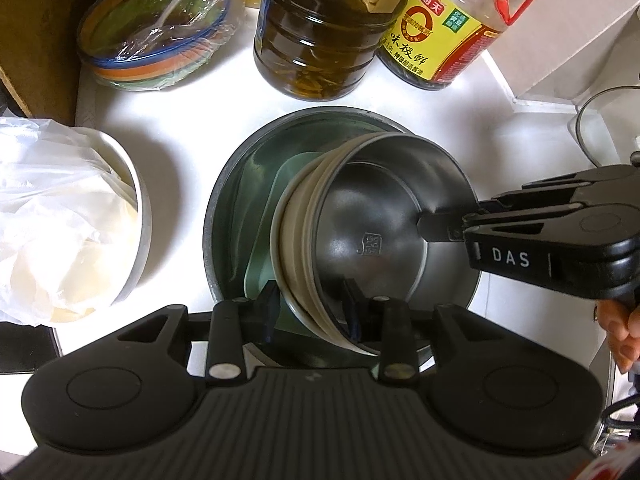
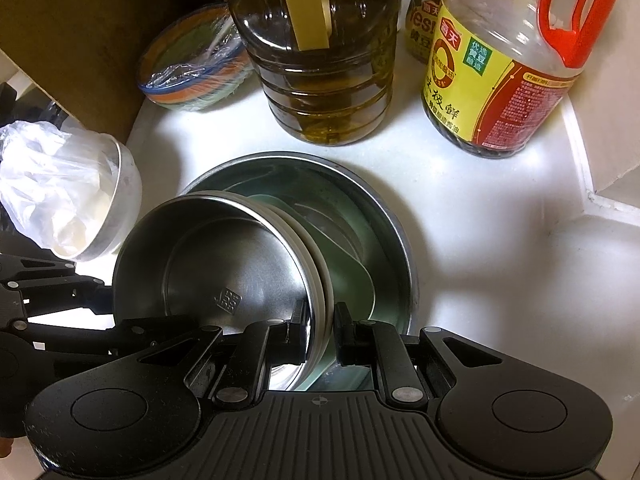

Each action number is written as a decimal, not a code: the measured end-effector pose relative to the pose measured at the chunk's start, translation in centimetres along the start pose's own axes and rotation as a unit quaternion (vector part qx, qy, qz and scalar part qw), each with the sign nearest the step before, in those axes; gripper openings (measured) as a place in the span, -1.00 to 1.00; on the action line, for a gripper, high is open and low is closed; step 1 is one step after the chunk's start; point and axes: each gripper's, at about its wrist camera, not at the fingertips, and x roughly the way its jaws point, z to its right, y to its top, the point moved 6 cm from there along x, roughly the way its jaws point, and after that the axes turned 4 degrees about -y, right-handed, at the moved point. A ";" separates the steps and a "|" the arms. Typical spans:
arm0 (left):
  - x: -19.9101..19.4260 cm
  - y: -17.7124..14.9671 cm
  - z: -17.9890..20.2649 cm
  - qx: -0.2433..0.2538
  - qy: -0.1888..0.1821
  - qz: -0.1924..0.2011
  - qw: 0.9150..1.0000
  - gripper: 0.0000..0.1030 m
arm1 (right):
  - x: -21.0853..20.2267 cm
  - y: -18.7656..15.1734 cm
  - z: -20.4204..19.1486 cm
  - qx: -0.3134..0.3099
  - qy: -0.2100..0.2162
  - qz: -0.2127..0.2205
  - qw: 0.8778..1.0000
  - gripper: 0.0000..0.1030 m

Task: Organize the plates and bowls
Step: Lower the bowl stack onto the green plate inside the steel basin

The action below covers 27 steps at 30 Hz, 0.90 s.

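Inside the steel basin [image 2: 394, 236], both the left gripper [image 1: 310, 312] and right gripper [image 2: 320, 330] pinch tilted nested bowls [image 2: 224, 264].

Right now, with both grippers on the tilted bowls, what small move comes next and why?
Probably ease the bowl stack down flat. It leans inside the big metal basin, with the left hand-held gripper and right hand-held gripper each straddling its rim.

both wrist views look steeply down, close, from opposite sides, sharing the steel basin [image 1: 224, 216] [image 2: 384, 216].
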 end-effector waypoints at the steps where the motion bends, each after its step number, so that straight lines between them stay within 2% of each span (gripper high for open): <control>1: 0.0 0.0 0.0 -0.001 -0.002 -0.001 1.000 -0.41 | 0.0 0.0 0.0 0.001 0.000 0.000 1.000 -0.74; 21: -0.6 0.2 0.0 0.012 -0.019 0.004 1.000 -0.29 | -0.1 -0.2 0.3 0.018 0.015 0.004 1.000 -0.75; 27: -2.2 0.9 0.5 0.050 0.016 0.045 0.998 -0.28 | -1.3 -0.3 0.5 0.028 0.015 0.034 0.999 -0.74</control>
